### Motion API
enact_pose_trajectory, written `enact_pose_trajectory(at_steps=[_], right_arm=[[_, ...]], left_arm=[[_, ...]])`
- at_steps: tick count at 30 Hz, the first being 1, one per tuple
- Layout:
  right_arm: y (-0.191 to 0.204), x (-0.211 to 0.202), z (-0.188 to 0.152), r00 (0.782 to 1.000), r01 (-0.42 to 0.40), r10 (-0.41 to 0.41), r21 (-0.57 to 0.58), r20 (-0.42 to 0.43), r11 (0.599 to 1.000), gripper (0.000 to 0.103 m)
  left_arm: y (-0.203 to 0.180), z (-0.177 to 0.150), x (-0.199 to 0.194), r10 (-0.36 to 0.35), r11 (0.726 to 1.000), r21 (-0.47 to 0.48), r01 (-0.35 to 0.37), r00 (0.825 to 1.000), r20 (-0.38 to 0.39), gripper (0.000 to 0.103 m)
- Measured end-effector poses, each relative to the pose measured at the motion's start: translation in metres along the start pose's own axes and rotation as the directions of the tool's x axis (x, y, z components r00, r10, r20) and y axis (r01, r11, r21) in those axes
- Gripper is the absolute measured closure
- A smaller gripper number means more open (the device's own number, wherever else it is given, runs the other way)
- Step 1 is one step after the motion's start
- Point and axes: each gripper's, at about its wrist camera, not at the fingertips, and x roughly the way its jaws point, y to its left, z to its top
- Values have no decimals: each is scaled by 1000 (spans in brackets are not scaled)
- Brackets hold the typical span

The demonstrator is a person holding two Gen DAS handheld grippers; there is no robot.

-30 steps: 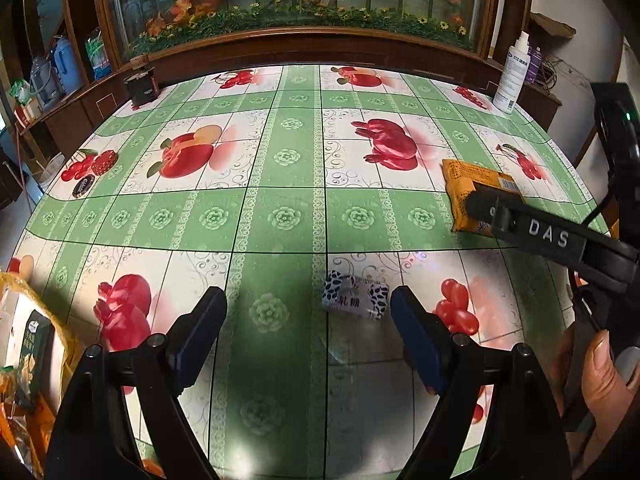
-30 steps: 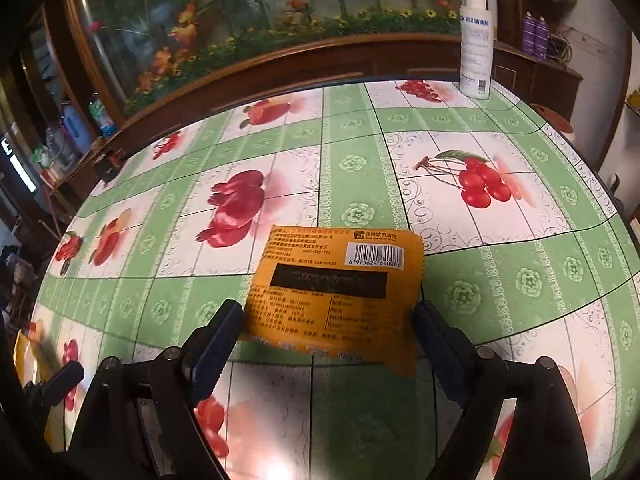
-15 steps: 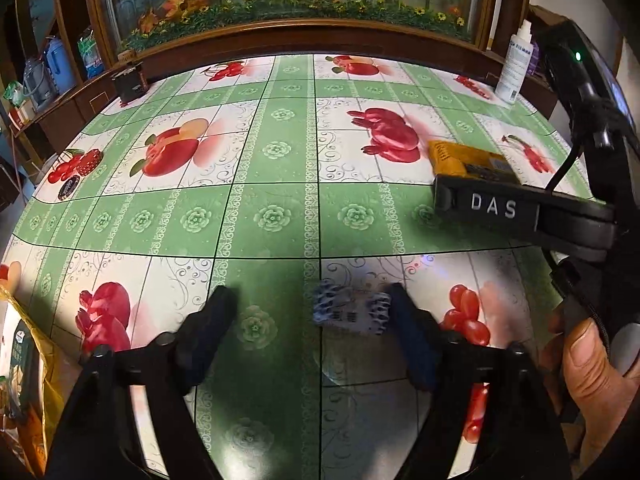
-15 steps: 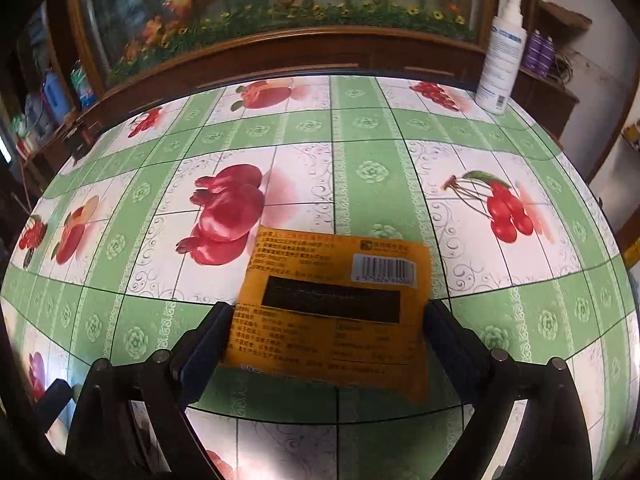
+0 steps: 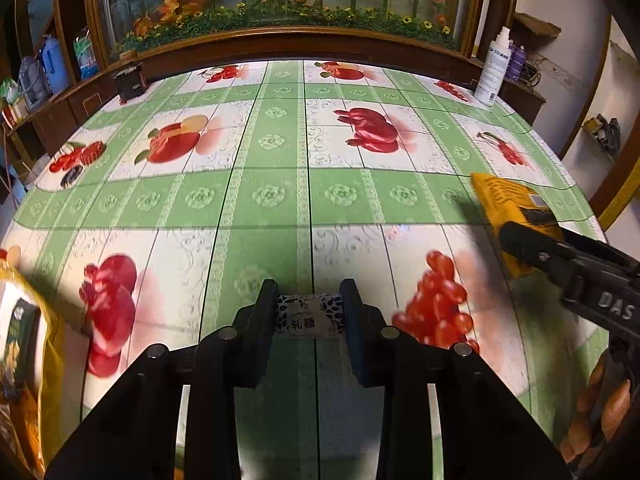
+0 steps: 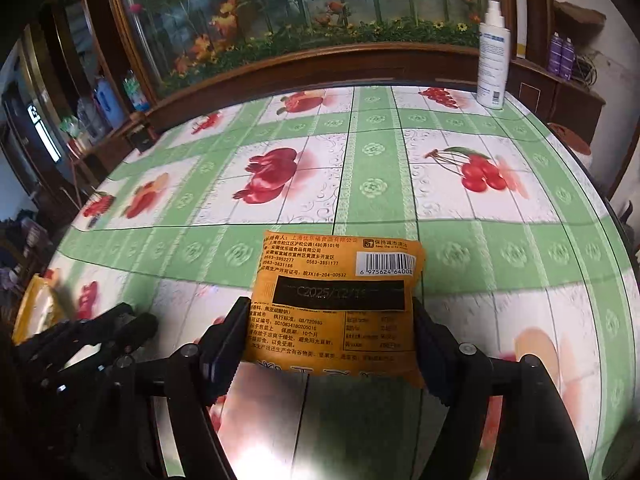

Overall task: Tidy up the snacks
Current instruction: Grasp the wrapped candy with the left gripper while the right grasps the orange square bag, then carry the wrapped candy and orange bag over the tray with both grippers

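Jaws of the left gripper (image 5: 308, 314), wide a second ago, are closing onto the small cow-print candy (image 5: 307, 317) and now touch both its ends. Beyond it the right gripper (image 6: 330, 334) is closing too, pads against the orange snack packet (image 6: 338, 304). Both snacks lie on the tablecloth (image 5: 280, 196), seemingly ready for lifting.

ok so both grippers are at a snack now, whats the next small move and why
Probably finish both squeezes, then lift. The left gripper is closing with the small candy between its fingers, seemingly touching it. The right gripper is closing around the orange packet, which lies flat on the table.
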Motion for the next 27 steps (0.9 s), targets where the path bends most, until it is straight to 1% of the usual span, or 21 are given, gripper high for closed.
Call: enact_pose_trajectory(at_steps=[4, 6, 10, 14, 17, 23, 26, 27], right_arm=[[-8, -36, -20, 997, -61, 59, 34, 44, 998, 27], [-9, -53, -31, 994, -85, 83, 41, 65, 996, 27], [-7, -76, -51, 988, -139, 135, 43, 81, 989, 27], [-4, -89, -67, 983, -168, 163, 44, 85, 985, 27], [1, -97, -79, 981, -177, 174, 32, 88, 984, 27], [14, -113, -95, 973, -212, 210, 9, 91, 977, 27], [27, -121, -101, 968, -230, 231, -22, 98, 973, 27], [33, -123, -103, 966, -239, 241, -31, 96, 971, 27]], left_arm=[[10, -13, -15, -56, 997, -50, 55, 998, -14, 74], [15, -18, -25, -89, 993, -74, 88, 996, -9, 74], [24, -30, -53, -104, 991, -85, 106, 994, 29, 74], [39, -45, -80, -130, 984, -117, 136, 990, 60, 74], [48, -55, -99, -147, 980, -124, 157, 985, 85, 74], [58, -77, -142, -152, 981, -94, 168, 976, 154, 74], [65, -87, -155, -136, 983, -104, 154, 977, 164, 74], [68, -91, -158, -119, 984, -113, 138, 980, 162, 74]])
